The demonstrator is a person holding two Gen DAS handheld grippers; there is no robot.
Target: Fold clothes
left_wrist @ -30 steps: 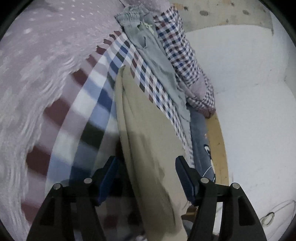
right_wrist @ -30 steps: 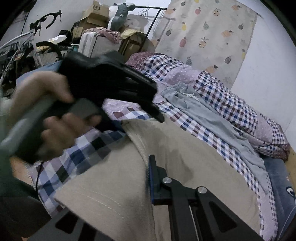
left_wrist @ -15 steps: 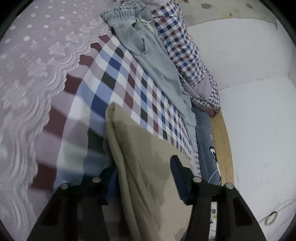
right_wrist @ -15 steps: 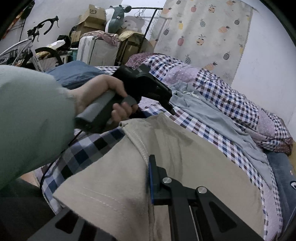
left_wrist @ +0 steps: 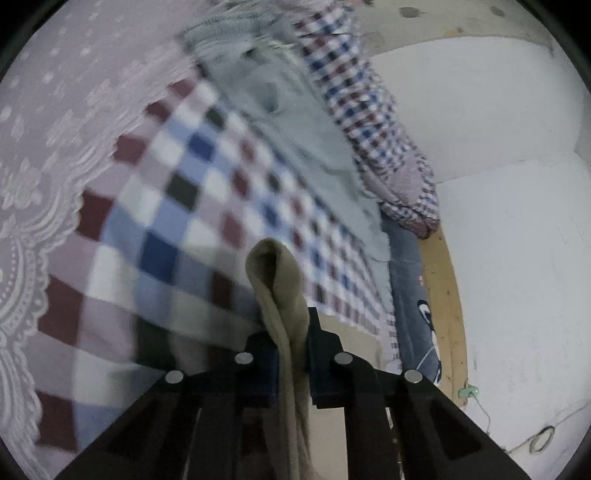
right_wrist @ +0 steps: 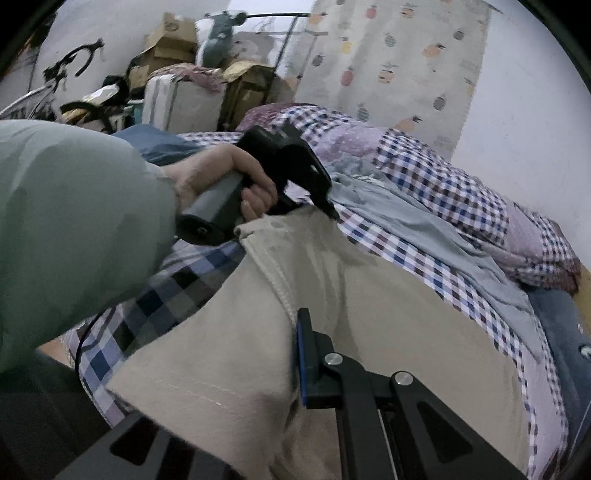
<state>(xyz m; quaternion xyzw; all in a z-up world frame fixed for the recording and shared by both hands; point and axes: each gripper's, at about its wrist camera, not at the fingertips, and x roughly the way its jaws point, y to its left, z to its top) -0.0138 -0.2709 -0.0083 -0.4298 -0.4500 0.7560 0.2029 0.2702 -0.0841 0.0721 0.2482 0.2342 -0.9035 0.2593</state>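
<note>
Left gripper (left_wrist: 290, 354): both fingers pressed onto a bunched fold of the beige garment (left_wrist: 280, 291); the cloth rises in a rounded hump just ahead of the fingertips and hangs down between the finger arms toward the camera.
Left gripper, seen from the right wrist (right_wrist: 325, 210): held by a hand (right_wrist: 221, 177) in a pale green sleeve (right_wrist: 74, 221), its tip at the far corner of the beige garment's edge.
Right gripper (right_wrist: 295, 354): one blue-padded finger (right_wrist: 303, 363) lies against the near edge of the beige garment (right_wrist: 369, 314); the other finger is covered by the cloth, so whether the jaws are pinching it cannot be told.
Beige garment: spread over the checked bedsheet (left_wrist: 177, 206), stretched between the two grippers, ahead and to the right of the right gripper.
Grey garment (right_wrist: 424, 229): lying on the bed beyond the beige one, crumpled, well ahead of both grippers.
Checked quilt (right_wrist: 461, 192): bunched along the wall side of the bed, beyond the grey garment.
Blue denim item (left_wrist: 413, 295): at the bed's edge, right of the left gripper, beside the wooden bed frame (left_wrist: 443, 295).
Background left of the right gripper: a bicycle (right_wrist: 55, 92), cardboard boxes (right_wrist: 170, 33) and a suitcase (right_wrist: 173, 99).
Wall ahead: a fruit-print cloth (right_wrist: 399, 59).
</note>
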